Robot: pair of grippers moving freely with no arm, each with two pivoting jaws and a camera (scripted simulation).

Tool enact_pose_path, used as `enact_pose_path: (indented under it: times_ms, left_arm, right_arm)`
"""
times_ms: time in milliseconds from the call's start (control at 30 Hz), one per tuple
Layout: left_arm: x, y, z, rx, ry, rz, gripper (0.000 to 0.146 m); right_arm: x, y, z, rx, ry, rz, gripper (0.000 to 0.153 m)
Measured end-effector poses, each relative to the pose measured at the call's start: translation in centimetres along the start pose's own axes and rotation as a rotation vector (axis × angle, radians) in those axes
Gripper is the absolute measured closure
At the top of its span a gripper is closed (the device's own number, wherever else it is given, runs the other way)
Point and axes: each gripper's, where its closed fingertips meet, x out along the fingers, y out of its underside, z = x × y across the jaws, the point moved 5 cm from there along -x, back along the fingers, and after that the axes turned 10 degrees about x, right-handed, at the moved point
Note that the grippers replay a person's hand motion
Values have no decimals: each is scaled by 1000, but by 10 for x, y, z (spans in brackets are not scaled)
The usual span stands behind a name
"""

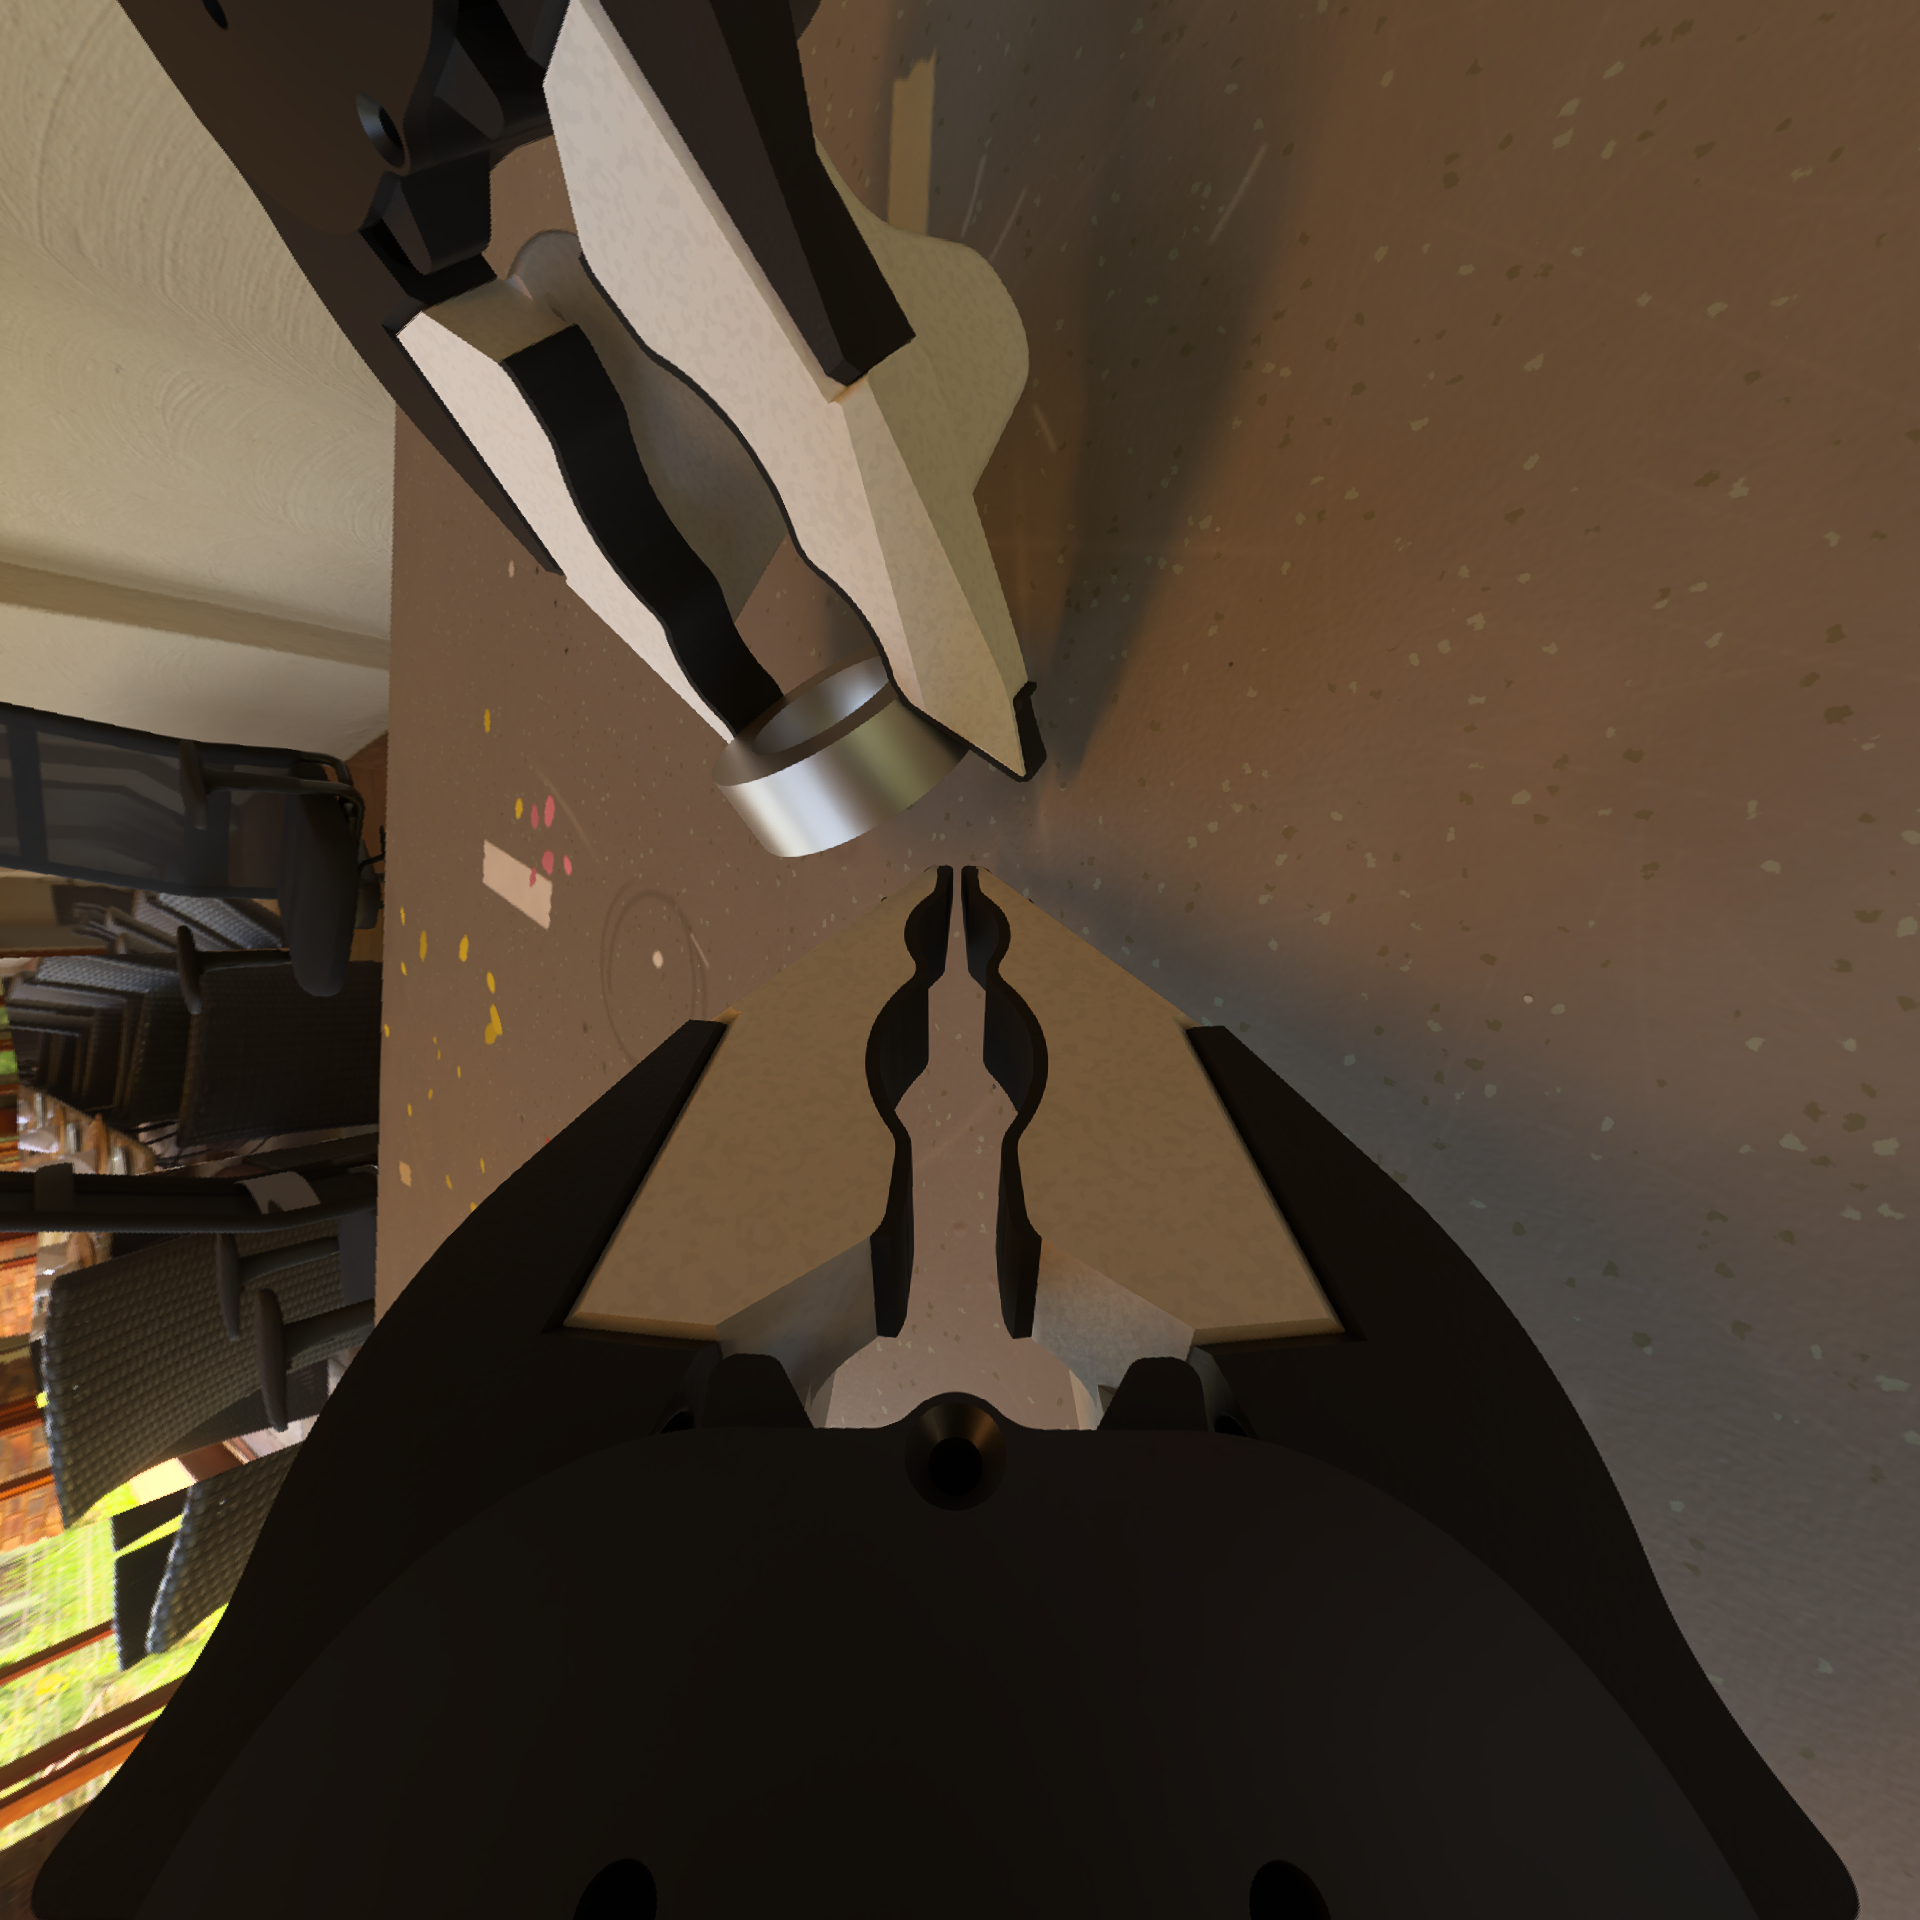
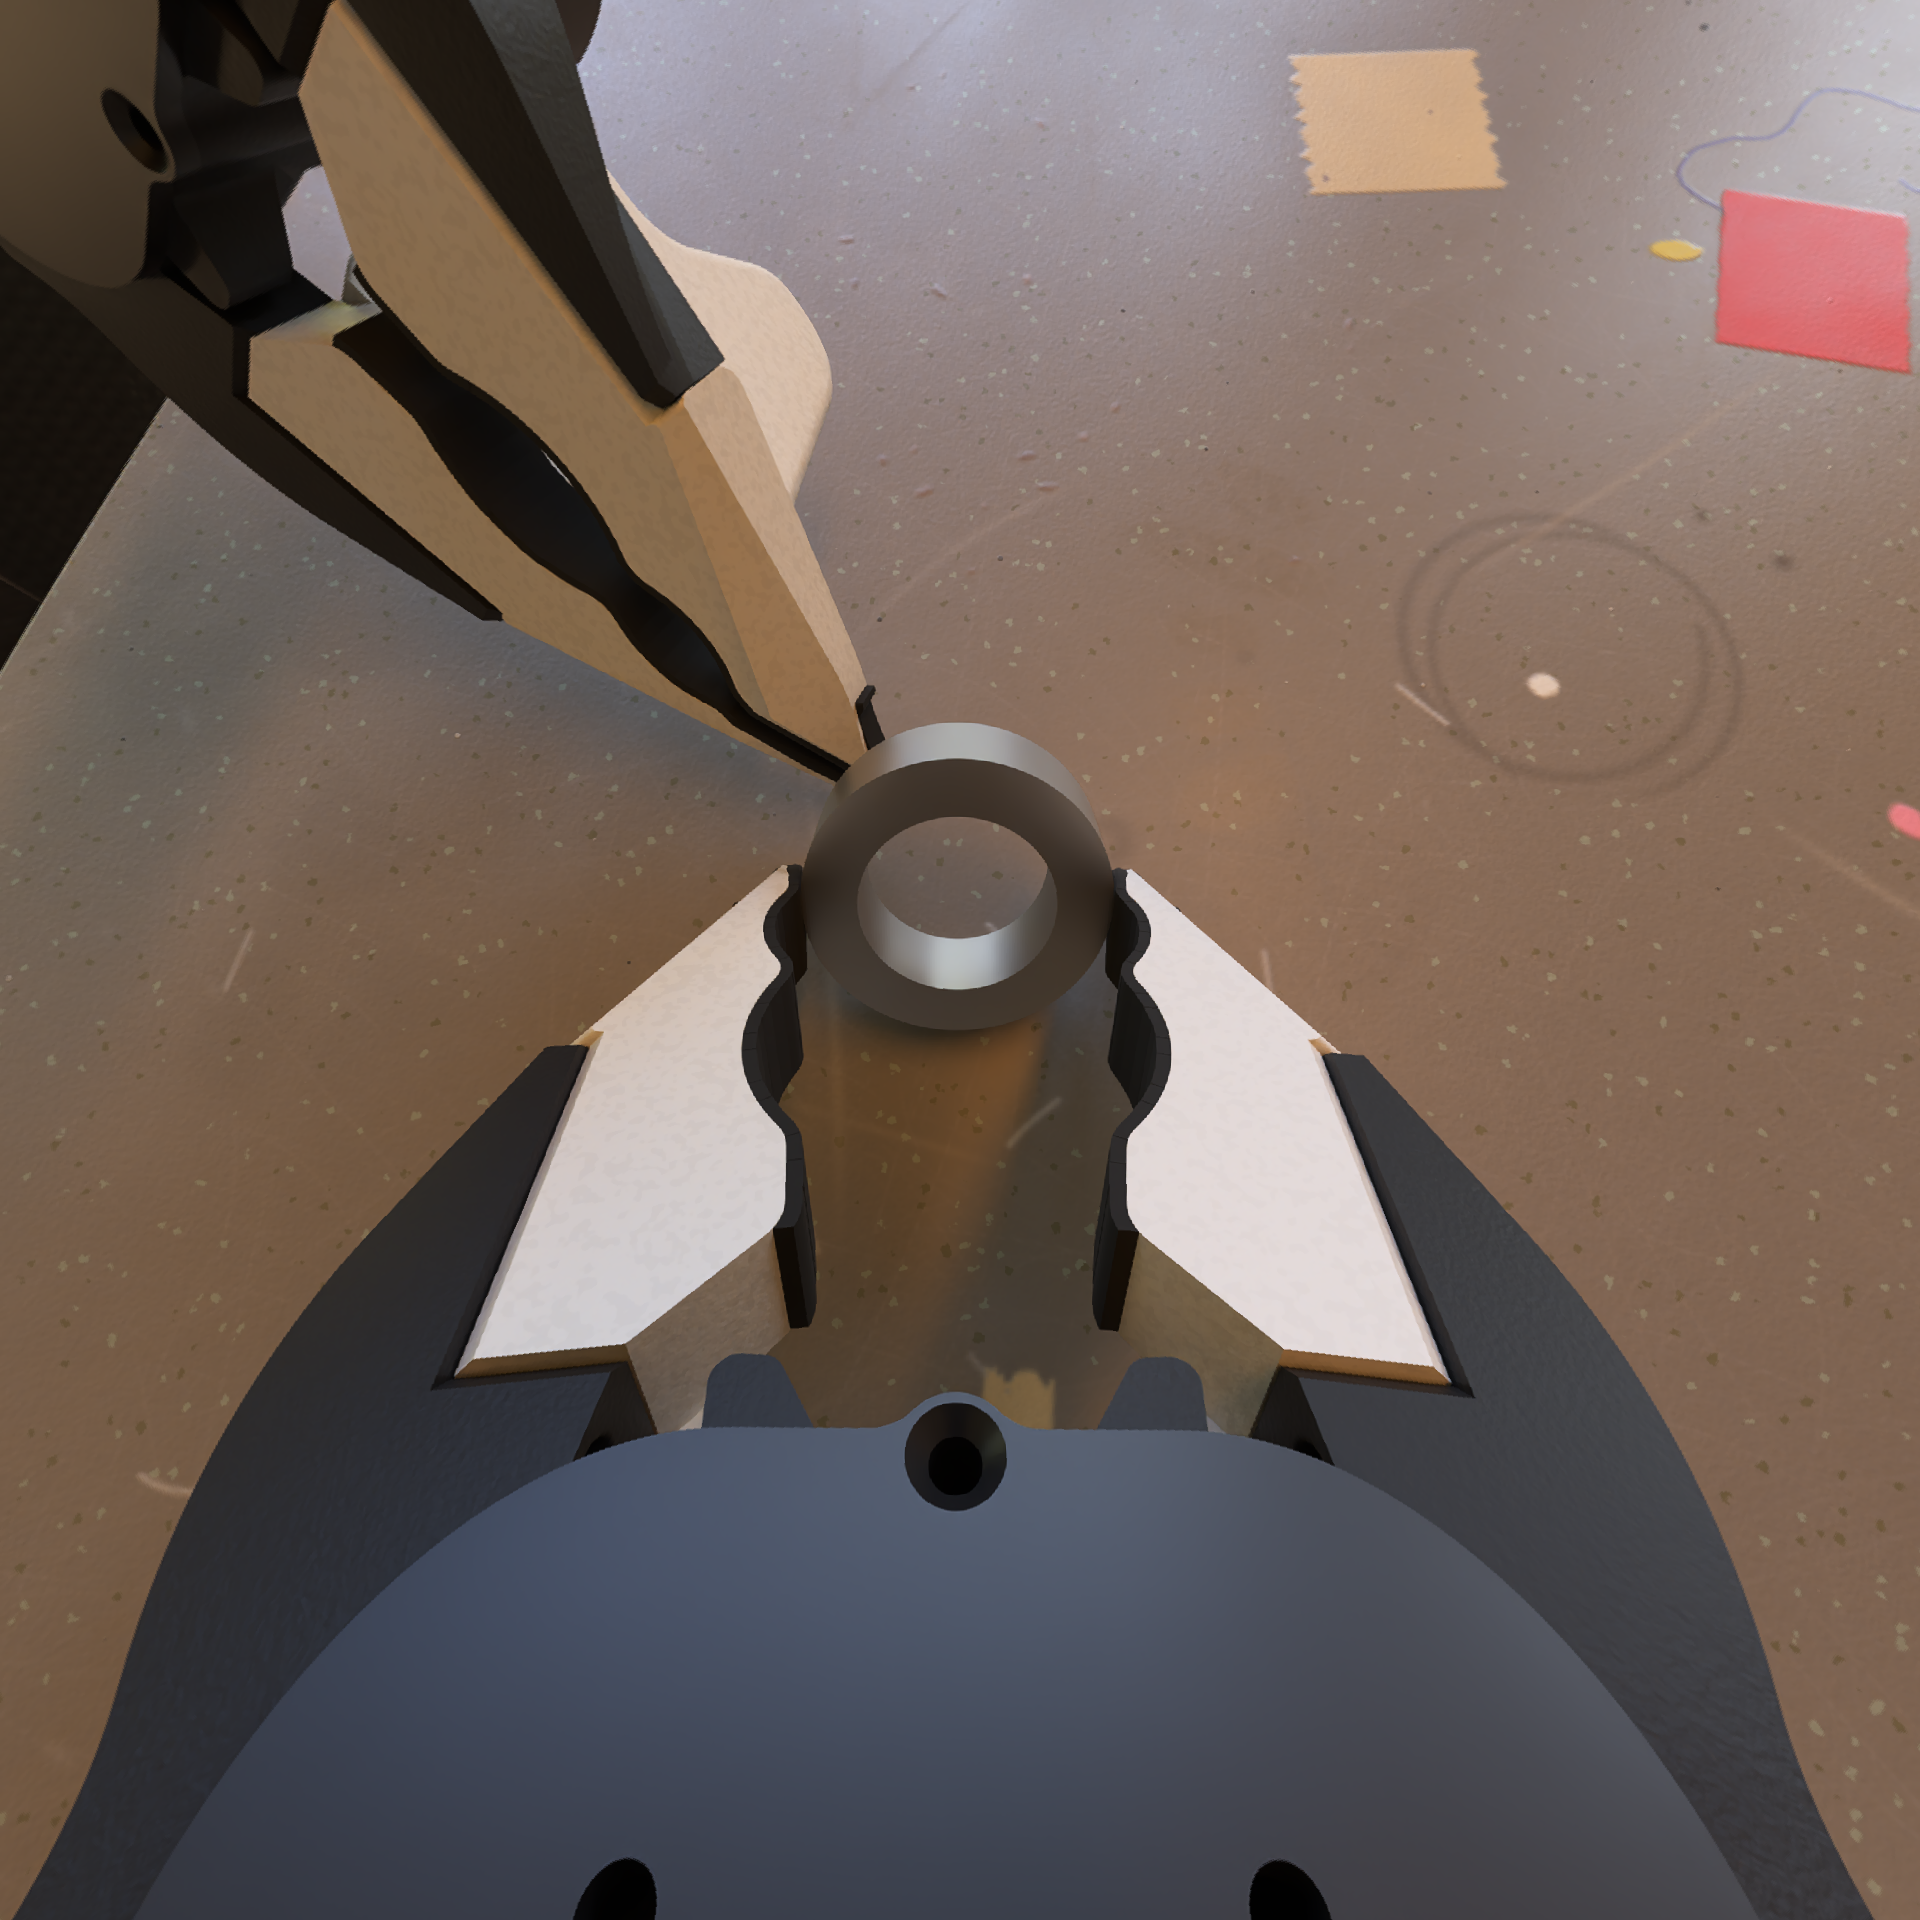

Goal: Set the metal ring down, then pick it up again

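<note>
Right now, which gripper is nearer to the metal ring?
Right. The right gripper holds the metal ring between its fingertips; the left gripper, shut, is just beside it.

Count: one metal ring (image 2: 954, 875). Two tools: left tool (image 1: 956, 871), right tool (image 2: 954, 883). One bench (image 2: 1351, 987). On it, one tan tape patch (image 2: 1394, 122), one red square (image 2: 1813, 278).
</note>
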Motion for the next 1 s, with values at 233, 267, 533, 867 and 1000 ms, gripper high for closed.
enact_pose_path:
  times_ms: [233, 267, 533, 867, 1000]
  left_arm:
    - [2, -1, -1, -31, -1, 12, 145]
    - [3, -2, -1, -38, 3, 12, 145]
    - [3, -3, -2, -51, -17, 12, 146]
    - [5, -5, -1, -35, -29, 27, 146]
    - [5, -5, -1, -26, -21, 29, 146]
  right_arm:
    - [0, 0, 0, -2, -5, 2, 94]
    - [0, 0, 0, -2, -5, 2, 94]
    - [0, 0, 0, -6, -5, 2, 94]
    - [-1, 0, -1, -9, -4, 2, 94]
    - [-1, 0, -1, -10, -4, 3, 94]
